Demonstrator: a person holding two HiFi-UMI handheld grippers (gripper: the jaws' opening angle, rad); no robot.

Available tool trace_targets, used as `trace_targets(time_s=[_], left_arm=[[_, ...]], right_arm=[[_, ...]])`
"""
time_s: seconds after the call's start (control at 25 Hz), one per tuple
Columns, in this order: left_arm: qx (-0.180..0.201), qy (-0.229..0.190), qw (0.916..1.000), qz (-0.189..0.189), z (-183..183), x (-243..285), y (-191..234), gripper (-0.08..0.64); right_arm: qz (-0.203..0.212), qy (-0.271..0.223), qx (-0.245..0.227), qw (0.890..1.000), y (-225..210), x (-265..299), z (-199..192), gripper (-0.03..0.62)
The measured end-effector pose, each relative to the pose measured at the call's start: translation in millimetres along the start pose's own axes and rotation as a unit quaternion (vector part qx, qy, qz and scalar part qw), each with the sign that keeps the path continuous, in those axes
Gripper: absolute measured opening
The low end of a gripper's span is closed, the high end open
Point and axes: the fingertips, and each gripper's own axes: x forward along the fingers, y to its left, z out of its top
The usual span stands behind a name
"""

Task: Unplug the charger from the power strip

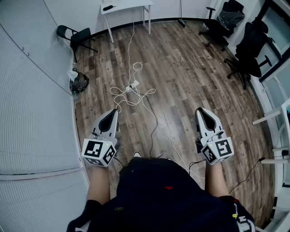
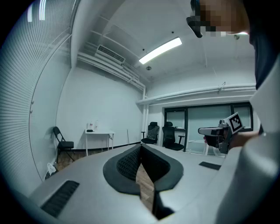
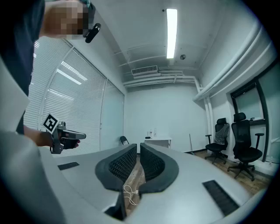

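Wood-grain plank flooring (image 1: 190, 81), brown and matt, fills the room, with the person standing at 6 o'clock. Ribbed white blinds (image 1: 31, 113) curve along the 9 o'clock side. One white table (image 1: 127, 7) on thin legs stands at 12 o'clock. Two black office chairs (image 1: 248, 47) with mesh backs and star bases sit at 2 o'clock. One black folding chair (image 1: 74, 36) is at 10 o'clock, and one dark bag (image 1: 78, 82) lies by the blinds below it.

There are two hand-held grippers, each a grey shell with black ribbed pads and one marker cube. The left gripper (image 1: 114, 112) is at 7 o'clock and the right gripper (image 1: 200, 110) at 5 o'clock. The left jaws are pressed together at the tips. The right jaws are drawn together to a slit, and neither pair pinches anything.

One small white power strip (image 1: 132, 84) lies on the floor towards 12 o'clock, well apart from both grippers, amid looped white cable (image 1: 122, 96). The charger on it is too small to make out.
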Motion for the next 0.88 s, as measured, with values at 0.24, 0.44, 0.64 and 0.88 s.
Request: trace_targets(time_s=[0.24,0.44,0.64,0.88], left_arm=[[-0.007,0.003,1.0000,-0.002,-8.4,-5.7,-4.8,0.020],[-0.013,0.012,0.9998,-0.001,-13.6,-11.2,-2.4,0.020],[-0.018,0.010,0.9998,0.004,-17.5,-21.2,4.7,0.020],[-0.031,0.020,0.9993,0.007,-30.5,-29.3,28.6,0.020]], right_arm=[[0.005,0.008,0.001,1.000,6.3,-3.7,-9.0,0.040],[0.009,0.015,0.004,1.000,13.9,-0.4,-12.4,0.040],[0.013,0.011,0.026,1.000,23.3,4.9,-17.4,0.041],[0.017,0.040,0.033,0.999,44.8,23.9,-34.0,0.041]])
